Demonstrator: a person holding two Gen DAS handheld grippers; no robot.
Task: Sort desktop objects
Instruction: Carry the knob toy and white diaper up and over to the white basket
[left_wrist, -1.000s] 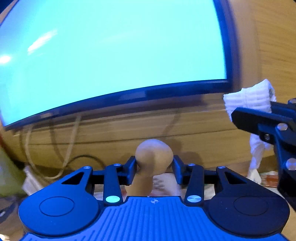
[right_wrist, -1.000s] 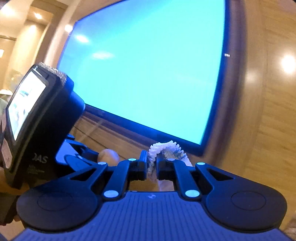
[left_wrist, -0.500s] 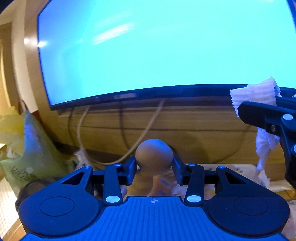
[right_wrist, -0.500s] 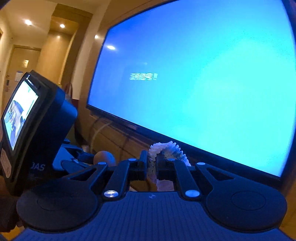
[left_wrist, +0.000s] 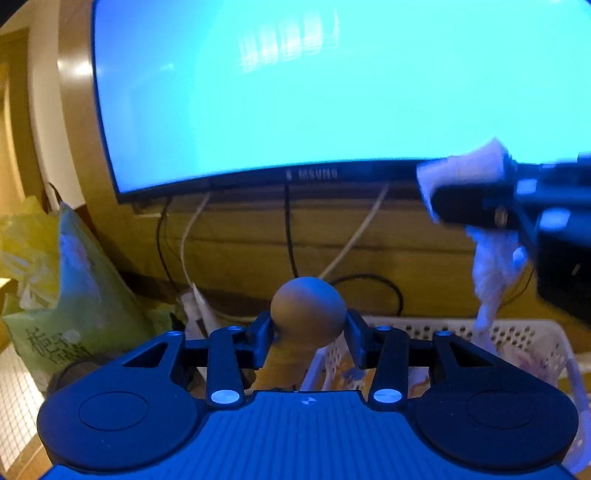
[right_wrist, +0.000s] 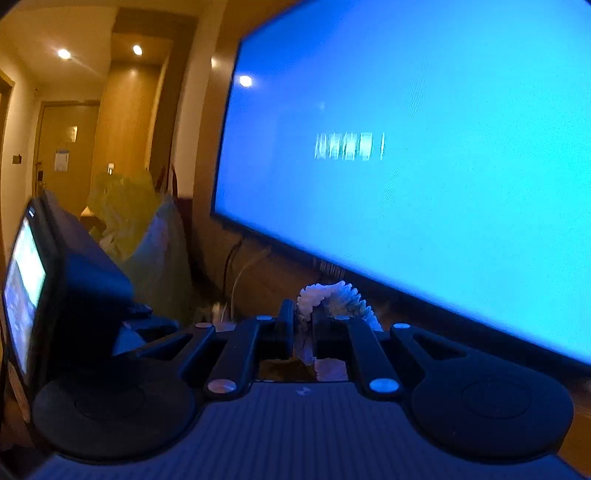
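My left gripper (left_wrist: 308, 326) is shut on a round-headed wooden piece (left_wrist: 306, 310); its tan stem hangs down between the fingers. A white perforated basket (left_wrist: 480, 328) stands just beyond and to the right of it, with printed packets inside. My right gripper (right_wrist: 303, 328) is shut on a ribbed white paper wrapper (right_wrist: 338, 299) that arches above the pads. In the left wrist view the right gripper (left_wrist: 476, 210) hangs blurred at the upper right, above the basket's right half, with the white wrapper (left_wrist: 491, 258) dangling from it. The left gripper's body (right_wrist: 74, 288) fills the left of the right wrist view.
A big lit blue screen (left_wrist: 332, 81) hangs on the wooden wall, with cables (left_wrist: 288, 236) drooping below it to the desk. Green and yellow plastic bags (left_wrist: 74, 288) stand at the left. A power strip (left_wrist: 199, 306) lies behind the basket. A hallway with a door (right_wrist: 62, 147) opens far left.
Both grippers have swung left along the screen, each keeping its load. The bags, the cables and the white basket have come into view below.
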